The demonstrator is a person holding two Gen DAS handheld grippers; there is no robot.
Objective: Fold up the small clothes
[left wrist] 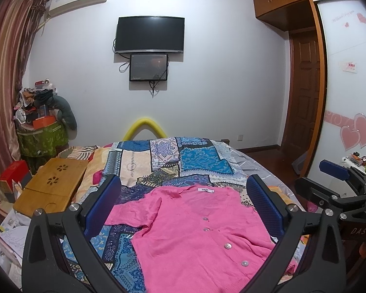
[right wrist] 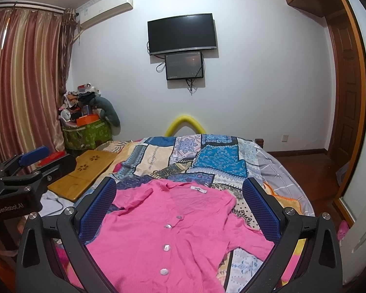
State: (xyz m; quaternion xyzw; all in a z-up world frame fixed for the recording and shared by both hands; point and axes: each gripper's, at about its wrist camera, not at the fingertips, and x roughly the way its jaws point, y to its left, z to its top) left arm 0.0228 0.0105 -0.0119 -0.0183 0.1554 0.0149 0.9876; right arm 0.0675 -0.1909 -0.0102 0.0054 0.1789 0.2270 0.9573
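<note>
Hovering — left gripper [left wrist: 183,202] | right gripper [right wrist: 180,205] spread | pink cardigan [left wrist: 197,232] seemingly flat

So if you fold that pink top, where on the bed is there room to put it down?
The patchwork quilt beyond the pink top lies bare up to the bed's far edge. So does the grey sheet on the right. The left is crowded: a wooden tray and papers.

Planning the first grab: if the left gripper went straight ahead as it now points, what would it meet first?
Probably the pink shirt spread on the bed. The open left gripper looks forward and down over it, nothing between. Depth is unclear in the fisheye, so it might pass just over the collar onto the bed.
</note>
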